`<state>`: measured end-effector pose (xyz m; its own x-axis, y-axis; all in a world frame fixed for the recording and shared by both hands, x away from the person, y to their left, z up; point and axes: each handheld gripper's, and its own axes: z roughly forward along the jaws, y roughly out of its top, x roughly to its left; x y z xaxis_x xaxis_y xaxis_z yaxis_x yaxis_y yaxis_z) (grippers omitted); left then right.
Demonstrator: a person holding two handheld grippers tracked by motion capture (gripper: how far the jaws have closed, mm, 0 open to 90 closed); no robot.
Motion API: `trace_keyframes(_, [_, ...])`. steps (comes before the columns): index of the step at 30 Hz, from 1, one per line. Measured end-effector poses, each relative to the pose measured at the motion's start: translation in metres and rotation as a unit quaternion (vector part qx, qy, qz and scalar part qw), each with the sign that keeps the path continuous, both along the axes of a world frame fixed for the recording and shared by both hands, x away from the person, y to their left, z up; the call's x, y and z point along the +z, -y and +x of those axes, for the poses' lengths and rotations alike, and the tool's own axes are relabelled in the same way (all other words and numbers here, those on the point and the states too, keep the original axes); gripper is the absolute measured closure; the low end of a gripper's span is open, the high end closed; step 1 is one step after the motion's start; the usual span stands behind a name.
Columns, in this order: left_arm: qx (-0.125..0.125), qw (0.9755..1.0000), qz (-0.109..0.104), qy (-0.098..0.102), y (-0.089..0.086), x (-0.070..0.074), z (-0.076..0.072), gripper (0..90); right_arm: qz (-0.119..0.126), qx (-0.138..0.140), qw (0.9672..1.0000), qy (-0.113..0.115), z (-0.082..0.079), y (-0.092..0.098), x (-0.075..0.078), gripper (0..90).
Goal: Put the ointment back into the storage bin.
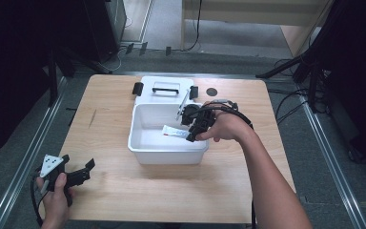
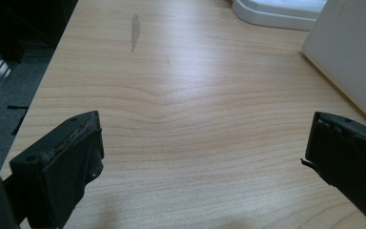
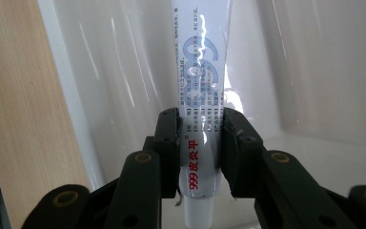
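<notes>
- The tube (image 3: 201, 100), white with blue print and red characters near its cap end, sits pinched between the two black jaws of the right gripper (image 3: 201, 143); the jaws press on its flattened sides just above the white cap.
- Beyond the jaws the rest of the tube runs straight ahead, over the glossy white floor of the bin (image 3: 314, 71).
- In the high view the tube (image 1: 175, 131) lies low inside the bin (image 1: 136, 126), pointing away from the right gripper (image 1: 194, 128) toward the bin's opposite wall; whether it touches the floor I cannot tell.
- The right hand (image 1: 226, 126) wraps that gripper from the near right rim of the bin, the forearm running back to the bottom edge.
- Just past the bin, on its far side, lies a white lid (image 1: 164, 88) with a black handle and black clips at both ends.
- The left gripper (image 2: 205, 157) has its jaws spread wide, with nothing between them but bare wood of the table (image 2: 186, 95).
- Ahead and to the right of those jaws stands the bin's white outer wall (image 2: 352, 52); a grey mark (image 2: 135, 29) shows on the wood farther ahead.
- In the high view the left gripper (image 1: 83, 171) hovers at the table's near left corner, well apart from the bin, held by the left hand (image 1: 57, 195).
</notes>
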<state>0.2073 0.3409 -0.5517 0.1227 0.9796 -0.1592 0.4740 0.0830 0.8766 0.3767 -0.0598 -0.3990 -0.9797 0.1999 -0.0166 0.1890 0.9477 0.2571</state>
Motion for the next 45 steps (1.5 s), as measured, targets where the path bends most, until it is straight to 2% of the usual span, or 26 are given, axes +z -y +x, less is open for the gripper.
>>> trace_keyframes(11, [-0.002,1.0,0.001,-0.001,0.0,0.0,0.0,0.0,-0.019,0.01,0.9997,-0.008,0.002,-0.005,-0.017,71.4])
trace_keyframes(15, [-0.002,1.0,0.001,-0.001,0.0,0.0,0.0,0.0,-0.027,0.0,0.9995,-0.016,0.003,-0.006,-0.021,73.8])
trace_keyframes(20, [-0.002,1.0,0.001,-0.001,0.0,0.0,0.0,0.0,-0.025,-0.003,0.9995,-0.018,0.005,-0.007,-0.022,74.9])
trace_keyframes(24, [-0.002,1.0,0.001,-0.001,0.0,0.0,0.0,0.0,-0.039,-0.007,0.999,-0.018,0.005,-0.007,-0.025,74.4])
trace_keyframes(30, [0.0,1.0,0.0,0.0,0.0,0.0,0.0,0.0,-0.032,-0.013,0.9992,-0.023,0.005,-0.006,-0.027,73.6])
trace_keyframes(35, [0.0,1.0,0.0,0.0,0.0,0.0,0.0,0.0,-0.014,-0.03,0.9992,-0.022,0.005,-0.004,-0.019,73.4])
trace_keyframes(45, [0.001,1.0,-0.001,0.001,0.0,0.0,0.0,0.0,0.027,-0.071,0.9969,-0.022,0.002,0.011,0.015,70.9])
